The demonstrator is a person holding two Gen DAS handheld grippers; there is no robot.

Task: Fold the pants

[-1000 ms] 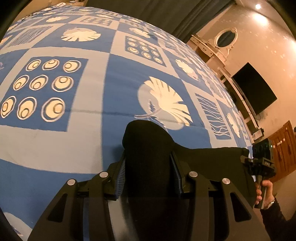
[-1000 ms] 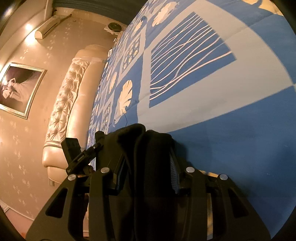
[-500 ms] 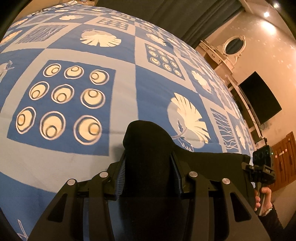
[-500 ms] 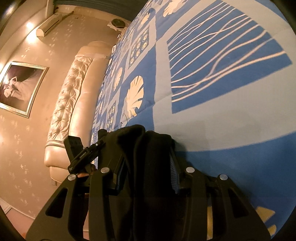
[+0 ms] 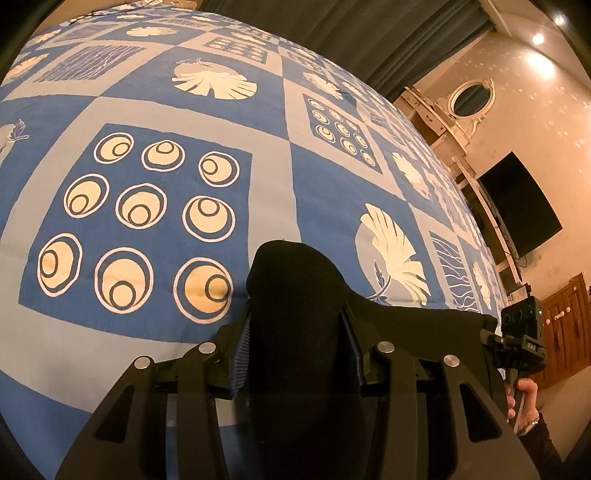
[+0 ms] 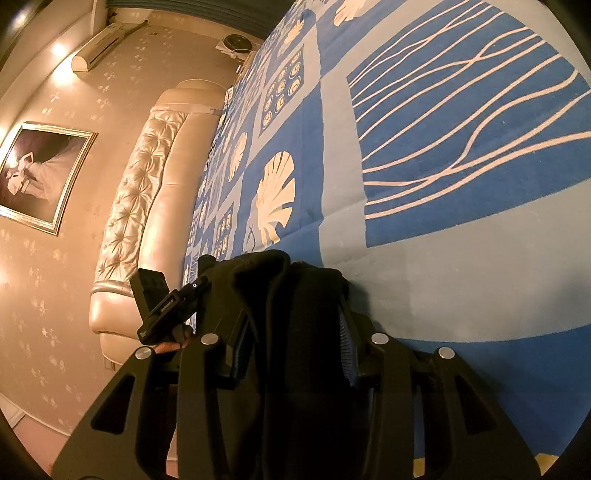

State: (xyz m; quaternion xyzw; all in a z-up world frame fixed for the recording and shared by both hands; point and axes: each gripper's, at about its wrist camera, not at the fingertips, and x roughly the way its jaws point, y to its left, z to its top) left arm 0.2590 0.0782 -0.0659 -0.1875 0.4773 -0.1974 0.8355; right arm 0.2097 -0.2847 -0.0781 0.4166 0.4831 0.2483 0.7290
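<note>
Both tongs clamped on the pants point(image 5: 295, 295), black fabric, bunched thick between the pads.

L gripper point(image 5: 295, 328): blue ribbed pads pressed on either side of a rounded hump of cloth that sticks out past the fingertips. From the hump a taut band of fabric runs toward the R gripper point(image 5: 521, 343), seen at the far end of that band w/ a hand point(image 5: 524, 395) on its handle.

R gripper point(image 6: 291, 328): same grip, pads closed on a wad of at least two layers; a fold line shows between them. The L gripper point(image 6: 166, 299) shows just beside the wad, on the headboard side, fingers of a hand point(image 6: 173, 345) under it.

Pants held over the bedspread point(image 5: 147, 92), blue and grey squares w/ cream rings, fans and wavy lines. Cannot tell whether the fabric touches the bedspread; a shadow lies on it just beyond each wad.

Around the bedspread: tufted cream headboard point(image 6: 147, 184) along one edge, framed picture point(image 6: 40, 177) on the wall beyond it, AC unit point(image 6: 103, 44) higher on that wall. Dark curtain point(image 5: 351, 33) past the far edge; oval mirror point(image 5: 472, 98), black TV point(image 5: 521, 206) and wooden doors point(image 5: 565, 332) off the edge on the R gripper's side.
</note>
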